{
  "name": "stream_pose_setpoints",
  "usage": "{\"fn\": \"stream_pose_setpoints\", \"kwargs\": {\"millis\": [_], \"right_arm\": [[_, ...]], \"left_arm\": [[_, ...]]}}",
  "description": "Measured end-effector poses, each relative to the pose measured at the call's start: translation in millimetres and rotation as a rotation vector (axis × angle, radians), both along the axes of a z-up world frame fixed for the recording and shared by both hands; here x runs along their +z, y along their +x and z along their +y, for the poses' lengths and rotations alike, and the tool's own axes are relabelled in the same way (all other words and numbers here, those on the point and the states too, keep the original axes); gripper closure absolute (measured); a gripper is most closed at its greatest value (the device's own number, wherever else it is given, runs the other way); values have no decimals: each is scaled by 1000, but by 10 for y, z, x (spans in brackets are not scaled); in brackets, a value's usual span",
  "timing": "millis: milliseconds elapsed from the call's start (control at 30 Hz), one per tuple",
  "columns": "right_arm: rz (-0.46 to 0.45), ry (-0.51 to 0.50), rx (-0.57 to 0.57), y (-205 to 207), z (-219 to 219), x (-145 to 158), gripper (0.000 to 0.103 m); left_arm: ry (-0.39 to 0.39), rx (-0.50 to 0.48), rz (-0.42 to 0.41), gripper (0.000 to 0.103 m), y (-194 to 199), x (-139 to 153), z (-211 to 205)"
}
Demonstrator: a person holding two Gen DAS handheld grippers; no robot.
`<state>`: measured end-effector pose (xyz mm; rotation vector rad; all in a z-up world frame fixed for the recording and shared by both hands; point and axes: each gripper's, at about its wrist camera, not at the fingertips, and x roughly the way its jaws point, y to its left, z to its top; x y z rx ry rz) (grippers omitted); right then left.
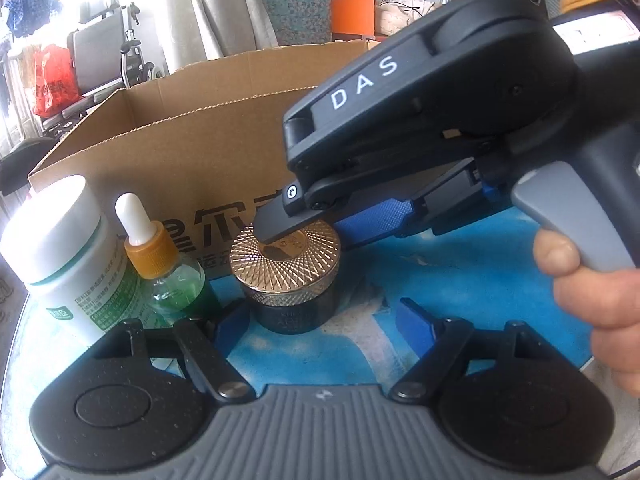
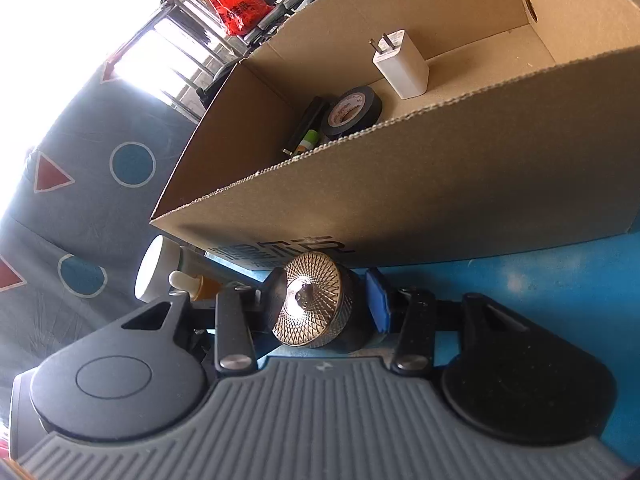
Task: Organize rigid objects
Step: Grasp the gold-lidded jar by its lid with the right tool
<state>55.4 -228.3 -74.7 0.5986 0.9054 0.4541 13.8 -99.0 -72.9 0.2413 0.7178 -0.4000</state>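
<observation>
A dark jar with a gold patterned lid (image 1: 286,276) stands on the blue table in front of a cardboard box (image 1: 208,160). My right gripper (image 2: 322,300) straddles the jar (image 2: 316,300), one finger on each side, with small gaps still showing. In the left wrist view the right gripper (image 1: 304,224) comes in from the right over the lid. My left gripper (image 1: 320,320) is open and empty, just short of the jar. A white bottle (image 1: 60,256) and a green dropper bottle (image 1: 164,268) stand to the jar's left.
The box (image 2: 400,208) holds a white charger (image 2: 402,66), a black tape roll (image 2: 352,112) and a dark pen-like item (image 2: 304,128). A patterned grey cloth (image 2: 100,184) lies to the left. A red bag (image 2: 236,2) and chairs stand behind.
</observation>
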Motion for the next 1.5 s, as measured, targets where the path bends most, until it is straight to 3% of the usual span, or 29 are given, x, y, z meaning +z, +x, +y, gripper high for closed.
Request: {"fn": "stream_pose_setpoints", "kwargs": {"millis": [267, 633, 967, 1500], "right_arm": [[16, -18, -3, -107, -141, 44, 59], [52, 4, -111, -647, -571, 17, 58], [65, 59, -160, -764, -708, -91, 59], [58, 63, -147, -709, -631, -142, 58]], "left_arm": [[-26, -65, 12, 22, -66, 6, -45], [-79, -216, 67, 26, -264, 60, -214], [7, -197, 61, 33, -136, 105, -325], [18, -181, 95, 46, -19, 42, -400]]}}
